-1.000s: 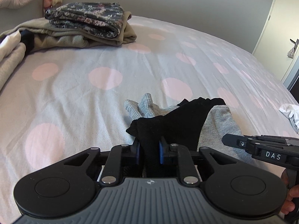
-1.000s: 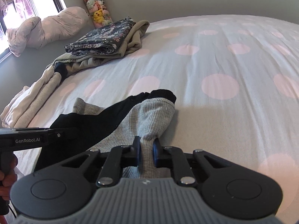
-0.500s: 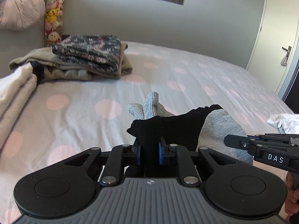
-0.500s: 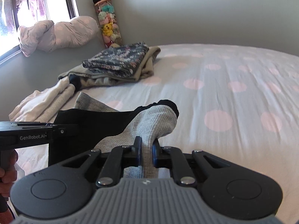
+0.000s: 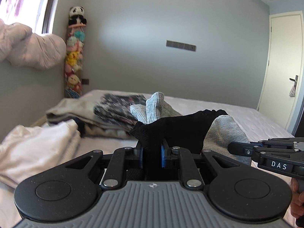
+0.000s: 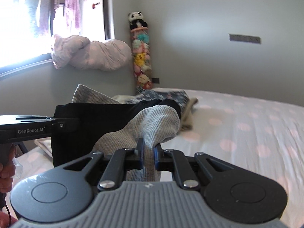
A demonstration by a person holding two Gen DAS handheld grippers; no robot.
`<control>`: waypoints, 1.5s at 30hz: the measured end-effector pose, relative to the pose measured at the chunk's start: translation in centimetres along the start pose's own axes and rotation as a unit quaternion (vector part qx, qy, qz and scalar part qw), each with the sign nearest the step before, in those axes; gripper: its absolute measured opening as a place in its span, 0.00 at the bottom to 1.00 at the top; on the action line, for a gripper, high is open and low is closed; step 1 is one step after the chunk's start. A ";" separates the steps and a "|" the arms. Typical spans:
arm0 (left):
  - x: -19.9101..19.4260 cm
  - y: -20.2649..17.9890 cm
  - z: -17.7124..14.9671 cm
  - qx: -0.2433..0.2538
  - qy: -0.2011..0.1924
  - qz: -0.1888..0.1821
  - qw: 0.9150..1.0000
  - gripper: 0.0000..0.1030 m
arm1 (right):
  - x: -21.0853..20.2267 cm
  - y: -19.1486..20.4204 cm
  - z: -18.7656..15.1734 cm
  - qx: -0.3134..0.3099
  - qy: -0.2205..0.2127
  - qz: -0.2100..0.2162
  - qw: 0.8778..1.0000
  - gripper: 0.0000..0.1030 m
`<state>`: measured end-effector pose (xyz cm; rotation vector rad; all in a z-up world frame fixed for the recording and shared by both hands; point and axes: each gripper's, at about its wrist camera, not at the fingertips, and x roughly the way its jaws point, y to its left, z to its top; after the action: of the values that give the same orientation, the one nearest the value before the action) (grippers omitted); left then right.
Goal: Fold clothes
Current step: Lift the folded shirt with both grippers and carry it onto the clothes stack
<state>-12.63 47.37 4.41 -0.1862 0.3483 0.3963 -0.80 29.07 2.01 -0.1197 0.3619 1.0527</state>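
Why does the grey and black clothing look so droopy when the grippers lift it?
The grey and black garment is probably soft and floppy: it sags between the left gripper and right gripper. It likely weighs little, since small pinches hold it.

We see grey walls (image 5: 142, 28) w/ a bright window (image 6: 28, 19) at left. White door (image 5: 281, 66) at right; bed (image 6: 247, 123) has a pink-dotted sheet.
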 end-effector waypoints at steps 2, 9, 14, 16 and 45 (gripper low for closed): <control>-1.0 2.2 1.1 0.001 -0.008 0.013 1.000 0.14 | 0.7 2.2 1.5 -0.013 -0.007 0.014 1.000 0.11; -4.0 10.2 4.8 0.012 -0.028 0.061 0.998 0.14 | 5.1 11.1 5.9 -0.057 -0.019 0.066 0.996 0.11; -4.8 15.7 7.1 0.031 -0.032 0.105 0.994 0.14 | 9.1 17.2 8.0 -0.083 -0.025 0.099 0.991 0.11; -4.5 17.6 7.6 0.038 -0.029 0.120 0.992 0.14 | 10.8 19.3 8.5 -0.089 -0.025 0.111 0.989 0.11; 18.8 34.2 3.9 0.050 0.181 0.135 0.973 0.15 | 42.4 18.4 5.3 -0.011 0.175 0.181 0.968 0.11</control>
<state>-9.19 85.78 -2.65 -0.1115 0.7567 0.6137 3.31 74.64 -6.35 -0.2697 0.7108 1.4000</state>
